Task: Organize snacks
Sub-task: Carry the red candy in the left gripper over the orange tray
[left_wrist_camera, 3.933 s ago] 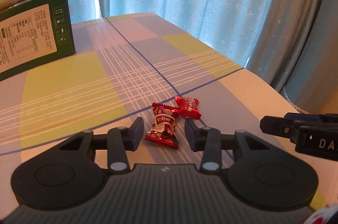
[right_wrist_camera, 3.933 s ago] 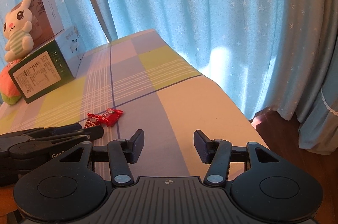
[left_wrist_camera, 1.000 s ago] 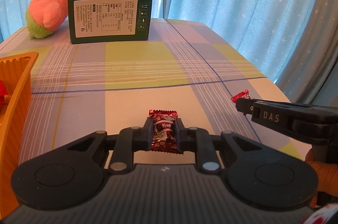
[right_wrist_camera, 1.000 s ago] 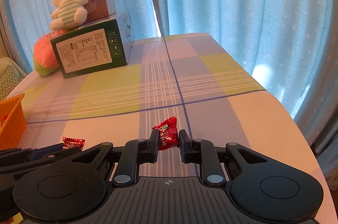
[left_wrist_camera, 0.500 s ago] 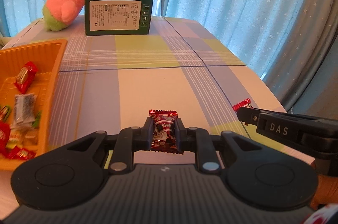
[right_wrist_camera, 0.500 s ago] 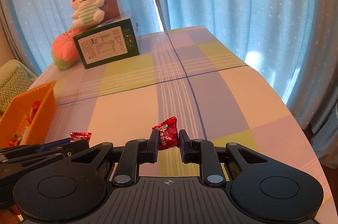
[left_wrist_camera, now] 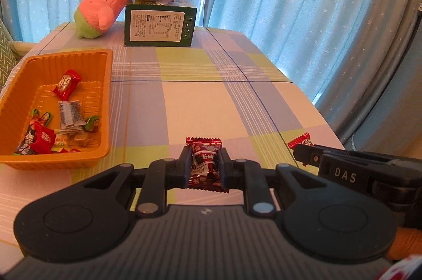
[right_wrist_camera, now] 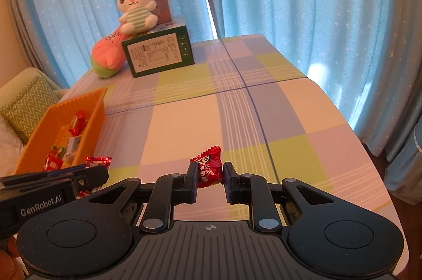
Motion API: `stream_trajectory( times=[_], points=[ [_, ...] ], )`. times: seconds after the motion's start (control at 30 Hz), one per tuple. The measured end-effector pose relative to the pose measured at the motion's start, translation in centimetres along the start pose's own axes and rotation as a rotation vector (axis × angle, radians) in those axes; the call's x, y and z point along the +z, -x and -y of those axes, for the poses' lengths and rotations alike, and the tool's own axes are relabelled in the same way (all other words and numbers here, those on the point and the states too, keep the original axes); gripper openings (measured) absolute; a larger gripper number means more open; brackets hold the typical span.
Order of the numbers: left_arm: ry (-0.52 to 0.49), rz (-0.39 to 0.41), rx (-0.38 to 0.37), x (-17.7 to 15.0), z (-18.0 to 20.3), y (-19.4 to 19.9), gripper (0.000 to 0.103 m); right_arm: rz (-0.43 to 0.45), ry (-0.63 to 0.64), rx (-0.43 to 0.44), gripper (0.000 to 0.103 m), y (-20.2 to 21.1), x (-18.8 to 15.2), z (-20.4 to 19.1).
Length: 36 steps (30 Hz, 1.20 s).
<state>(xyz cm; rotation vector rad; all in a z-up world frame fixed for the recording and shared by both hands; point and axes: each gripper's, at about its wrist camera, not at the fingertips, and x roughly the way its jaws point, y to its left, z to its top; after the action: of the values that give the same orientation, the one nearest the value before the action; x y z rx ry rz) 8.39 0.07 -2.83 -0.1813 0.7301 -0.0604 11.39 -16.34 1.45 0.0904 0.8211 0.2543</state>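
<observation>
Candies ride in both our grippers: left gripper [left_wrist_camera: 204, 166] clamps a dark-red candy [left_wrist_camera: 203, 164], right gripper [right_wrist_camera: 210, 176] pinches a red candy [right_wrist_camera: 209, 170], both raised over the table for dropping into the orange tray [left_wrist_camera: 106, 105].

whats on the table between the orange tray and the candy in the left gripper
Nothing: in the left wrist view only bare checked tablecloth lies between the orange tray and the candy that the left gripper holds.
</observation>
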Motion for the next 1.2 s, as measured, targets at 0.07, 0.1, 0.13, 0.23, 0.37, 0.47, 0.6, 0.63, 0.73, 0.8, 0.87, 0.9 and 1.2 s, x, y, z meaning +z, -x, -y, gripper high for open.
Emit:
stream_trajectory(
  times=[0.07, 0.1, 0.13, 0.23, 0.37, 0.47, 0.6, 0.63, 0.73, 0.8, 0.87, 0.9, 1.2],
  points=[
    [-0.002, -0.001, 0.0, -0.3, -0.2, 0.9, 0.018, -0.003, 0.006, 0.005, 0.02, 0.8, -0.6, -0.5],
    [-0.004, -0.002, 0.001, -0.4, -0.3, 1.3, 0.018, -0.005, 0.008, 0.006, 0.02, 1.1, -0.8, -0.6],
    [-0.006, -0.003, 0.001, -0.6, -0.3, 1.7, 0.018, -0.006, 0.01, 0.008, 0.02, 1.4, -1.0, -0.9],
    [-0.003, -0.005, 0.0, -1.1, -0.7, 2.8, 0.018, -0.011, 0.02, 0.018, 0.02, 2.2, -1.6, -1.6],
    [-0.001, -0.002, 0.008, -1.5, -1.4, 4.1, 0.018, -0.016, 0.029, 0.03, 0.02, 2.8, -2.0, -2.5],
    [0.004, 0.002, 0.013, -1.6, -2.0, 5.0, 0.018, -0.019, 0.042, 0.043, 0.02, 3.1, -2.3, -3.4],
    [0.017, 0.005, 0.029, -1.7, -3.0, 6.1, 0.018, -0.026, 0.057, 0.065, 0.02, 3.2, -2.4, -4.6],
    [0.022, 0.006, 0.034, -1.7, -3.4, 6.4, 0.018, -0.026, 0.063, 0.07, 0.02, 3.2, -2.4, -4.9],
    [0.032, 0.006, 0.051, -1.8, -4.4, 6.8, 0.018, -0.028, 0.08, 0.086, 0.02, 3.2, -2.4, -6.0],
    [0.037, 0.006, 0.064, -1.8, -5.1, 7.1, 0.018, -0.029, 0.091, 0.097, 0.02, 3.1, -2.4, -6.8],
    [0.042, 0.005, 0.076, -1.9, -5.8, 7.5, 0.018, -0.029, 0.101, 0.109, 0.02, 2.9, -2.3, -7.5],
    [0.047, 0.005, 0.081, -2.0, -6.2, 7.6, 0.018, -0.029, 0.105, 0.115, 0.02, 2.9, -2.3, -7.8],
    [0.08, 0.024, 0.131, -1.6, -9.2, 8.9, 0.018, -0.041, 0.141, 0.175, 0.02, 1.6, -2.1, -11.3]
  ],
)
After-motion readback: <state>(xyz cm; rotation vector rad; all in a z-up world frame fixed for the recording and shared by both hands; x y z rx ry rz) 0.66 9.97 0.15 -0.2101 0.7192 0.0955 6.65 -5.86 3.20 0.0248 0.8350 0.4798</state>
